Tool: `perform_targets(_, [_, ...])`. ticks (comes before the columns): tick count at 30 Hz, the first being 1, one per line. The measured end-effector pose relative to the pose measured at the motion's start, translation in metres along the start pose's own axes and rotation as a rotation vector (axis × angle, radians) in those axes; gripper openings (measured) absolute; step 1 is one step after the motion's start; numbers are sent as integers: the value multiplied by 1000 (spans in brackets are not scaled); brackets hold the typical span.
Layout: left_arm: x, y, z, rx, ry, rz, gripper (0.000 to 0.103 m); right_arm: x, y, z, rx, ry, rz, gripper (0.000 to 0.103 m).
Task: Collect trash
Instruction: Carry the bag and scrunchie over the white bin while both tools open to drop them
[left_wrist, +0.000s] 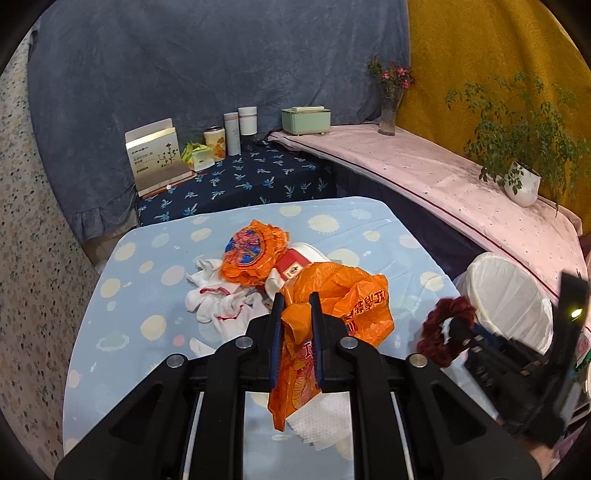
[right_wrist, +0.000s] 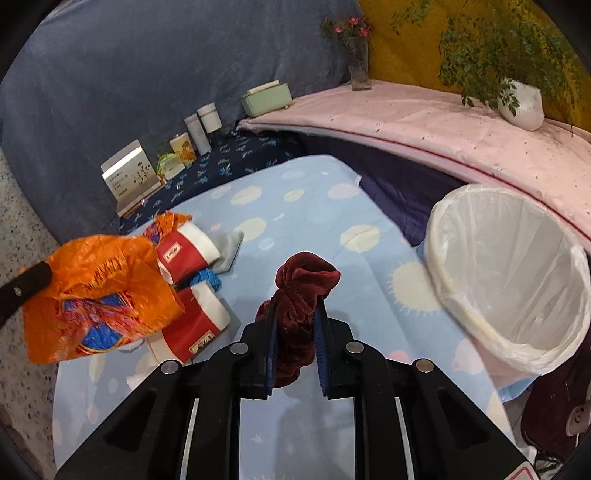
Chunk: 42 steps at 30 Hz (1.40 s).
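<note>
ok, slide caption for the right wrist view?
Right tool holding a dark red scrunchie above the table, lined bin to its right.

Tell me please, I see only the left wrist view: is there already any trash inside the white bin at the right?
Observer: No. The right wrist view looks into the bin: it has a clear liner and I see no trash in it.
Operator: What is the dark red thing at the right claw?
Observer: The right claw is shut on a dark red velvet scrunchie, left of the bin, not over it.
Operator: How many cups are there? I see one.
Observer: Two red-and-white cups lie on their sides, with a small blue item between them.
</note>
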<state>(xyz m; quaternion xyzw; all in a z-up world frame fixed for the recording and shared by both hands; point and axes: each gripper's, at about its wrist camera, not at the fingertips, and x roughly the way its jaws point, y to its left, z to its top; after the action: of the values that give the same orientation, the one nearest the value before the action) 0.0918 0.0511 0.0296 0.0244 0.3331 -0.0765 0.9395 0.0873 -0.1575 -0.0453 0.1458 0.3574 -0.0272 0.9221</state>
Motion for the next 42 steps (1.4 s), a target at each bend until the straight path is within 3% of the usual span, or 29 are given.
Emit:
perform_targets(12, [0,-79,13,72,-31,-78,13,-91,-69,46,33,-188,-74,17])
perform_targets(27, [28,-182,19,176,-20,-164,13,-101,-154,49,99,-208,-160,17])
perform_targets(37, [48,-236,19,229,0,-220,13,-88,-187,47,135,-183,-187,18])
perform_targets(40, [55,-247,20,224,12,-239,16,-82,-194,48,137,-174,-204,24])
perform_targets(41, [57,-249,20,217,17,-241,23,-81,-196,48,141,-176,-216,32])
perform_targets(42, [59,-250,20,208,20,-235,37,-80,-198,49,146,-180,-224,42])
